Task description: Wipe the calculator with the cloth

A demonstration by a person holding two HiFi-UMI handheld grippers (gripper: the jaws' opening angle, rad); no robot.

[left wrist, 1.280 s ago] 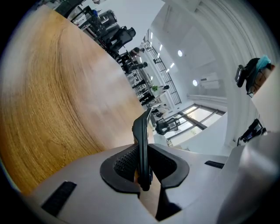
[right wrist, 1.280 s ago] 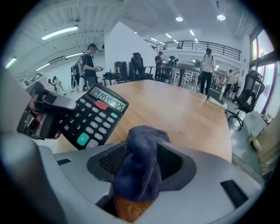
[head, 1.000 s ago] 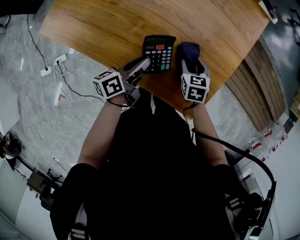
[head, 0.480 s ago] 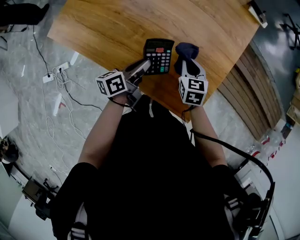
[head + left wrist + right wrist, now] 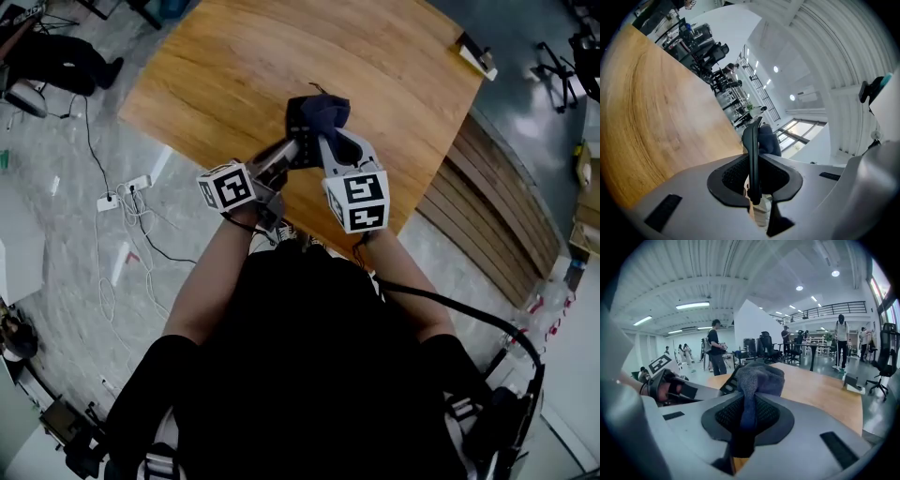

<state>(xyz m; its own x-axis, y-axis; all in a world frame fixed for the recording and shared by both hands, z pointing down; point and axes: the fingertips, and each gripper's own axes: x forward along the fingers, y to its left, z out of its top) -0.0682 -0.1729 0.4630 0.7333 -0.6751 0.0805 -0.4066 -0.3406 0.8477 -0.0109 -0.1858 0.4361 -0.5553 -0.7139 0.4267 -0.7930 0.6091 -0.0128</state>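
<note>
Both grippers hang above the wooden table (image 5: 281,56), close to its near edge. My left gripper (image 5: 292,150) is shut on the black calculator (image 5: 752,140), which stands edge-on between its jaws. The right gripper (image 5: 324,141) has just closed its jaws and is shut on the dark blue cloth (image 5: 321,111), bunched above its pads (image 5: 757,376). The cloth sits right against the calculator (image 5: 730,383) and hides most of it in the head view. In the right gripper view the left gripper (image 5: 670,386) shows at the left.
A small white and black object (image 5: 473,56) lies at the table's far right corner. A power strip with cables (image 5: 122,187) lies on the floor at the left. Stacked wooden boards (image 5: 497,206) lie right of the table. People and office chairs stand far beyond.
The right gripper's jaws closed on the cloth. Both grippers then rose from the table, lifting calculator and cloth. The cloth has moved left in front of the calculator.
</note>
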